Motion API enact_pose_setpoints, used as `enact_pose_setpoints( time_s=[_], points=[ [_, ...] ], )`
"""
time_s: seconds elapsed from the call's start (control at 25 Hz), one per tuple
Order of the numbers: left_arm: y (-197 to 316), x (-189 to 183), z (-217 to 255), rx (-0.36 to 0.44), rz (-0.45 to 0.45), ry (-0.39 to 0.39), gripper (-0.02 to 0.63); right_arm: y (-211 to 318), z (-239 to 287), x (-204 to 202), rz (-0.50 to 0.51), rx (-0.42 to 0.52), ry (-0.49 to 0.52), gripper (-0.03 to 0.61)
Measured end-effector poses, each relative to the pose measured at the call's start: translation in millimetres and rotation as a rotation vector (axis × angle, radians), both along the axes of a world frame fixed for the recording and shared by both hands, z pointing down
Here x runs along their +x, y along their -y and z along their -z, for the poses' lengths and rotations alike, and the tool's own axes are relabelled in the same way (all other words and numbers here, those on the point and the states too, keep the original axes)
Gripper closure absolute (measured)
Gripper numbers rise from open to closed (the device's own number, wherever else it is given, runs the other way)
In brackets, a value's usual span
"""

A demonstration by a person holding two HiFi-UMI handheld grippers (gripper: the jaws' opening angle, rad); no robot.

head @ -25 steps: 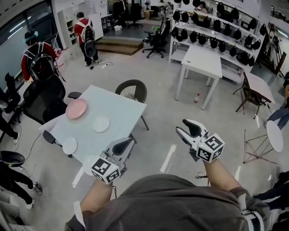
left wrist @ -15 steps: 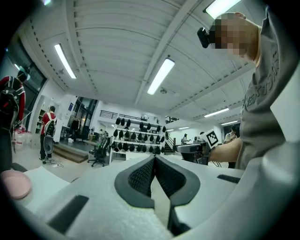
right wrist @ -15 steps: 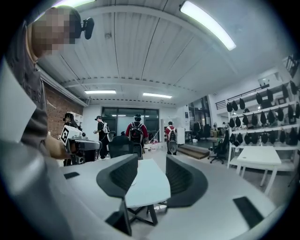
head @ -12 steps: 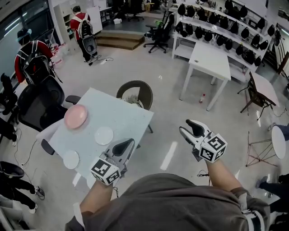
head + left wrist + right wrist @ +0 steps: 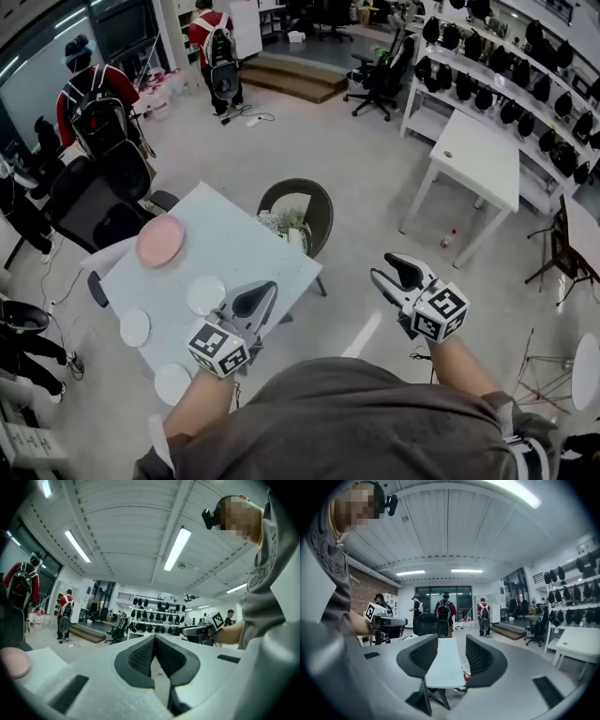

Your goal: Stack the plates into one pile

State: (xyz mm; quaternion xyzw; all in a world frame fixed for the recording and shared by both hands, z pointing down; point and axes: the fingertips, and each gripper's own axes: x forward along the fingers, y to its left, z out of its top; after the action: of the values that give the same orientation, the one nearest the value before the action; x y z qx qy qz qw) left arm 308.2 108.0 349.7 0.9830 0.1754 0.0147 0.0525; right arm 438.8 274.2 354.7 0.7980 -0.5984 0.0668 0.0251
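Observation:
A pale green table (image 5: 244, 258) stands ahead and to the left in the head view. On it lie a pink plate (image 5: 160, 240) and three smaller white plates (image 5: 205, 294), (image 5: 134, 327), (image 5: 173, 382), all apart from one another. My left gripper (image 5: 257, 302) hovers over the table's near edge, jaws shut and empty. My right gripper (image 5: 394, 273) is off the table to the right, over the floor, open and empty. The left gripper view catches the pink plate (image 5: 14, 662) at far left. In the right gripper view, the table (image 5: 443, 665) shows through the gap of the right gripper (image 5: 451, 641).
A dark round chair (image 5: 298, 208) stands at the table's far side, and a black office chair (image 5: 98, 197) at its left. Two people with backpacks (image 5: 94, 108), (image 5: 216, 47) stand beyond. A white table (image 5: 478, 159) and helmet shelves (image 5: 506, 66) are at the right.
The table has come nearer and lower in the head view, and a third white plate has appeared at its near end. Both grippers moved forward with the person; their jaws look unchanged.

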Motion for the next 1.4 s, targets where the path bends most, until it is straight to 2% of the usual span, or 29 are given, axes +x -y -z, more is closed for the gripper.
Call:
enact_pose_setpoints(
  time_s=[0.16, 0.28, 0.56, 0.76, 0.92, 1.04, 1.24, 1.4],
  points=[
    [-4, 39, -1, -0.003, 0.044, -0.008, 0.607, 3, -1, 54, 0.027, 0.011, 0.018, 0.402],
    [-4, 53, -3, 0.017, 0.021, -0.004, 0.607, 9, -2, 71, 0.018, 0.026, 0.028, 0.403],
    [19, 52, -5, 0.019, -0.001, -0.003, 0.607, 31, -7, 68, 0.012, -0.010, 0.030, 0.405],
    [51, 29, 3, -0.004, 0.086, -0.029, 0.607, 78, 6, 62, 0.111, -0.045, 0.017, 0.405],
    [95, -15, 5, 0.000, 0.216, -0.042, 0.607, 155, 19, 42, 0.269, -0.073, -0.008, 0.405],
    [140, -65, 0, 0.000, 0.362, -0.041, 0.607, 234, 22, 8, 0.426, -0.092, -0.009, 0.405],
    [209, -179, -19, -0.007, 0.647, -0.012, 0.607, 377, 1, -87, 0.718, -0.147, 0.062, 0.405],
    [251, -265, -45, -0.023, 0.820, 0.021, 0.607, 470, -34, -175, 0.888, -0.207, 0.115, 0.405]
  ],
)
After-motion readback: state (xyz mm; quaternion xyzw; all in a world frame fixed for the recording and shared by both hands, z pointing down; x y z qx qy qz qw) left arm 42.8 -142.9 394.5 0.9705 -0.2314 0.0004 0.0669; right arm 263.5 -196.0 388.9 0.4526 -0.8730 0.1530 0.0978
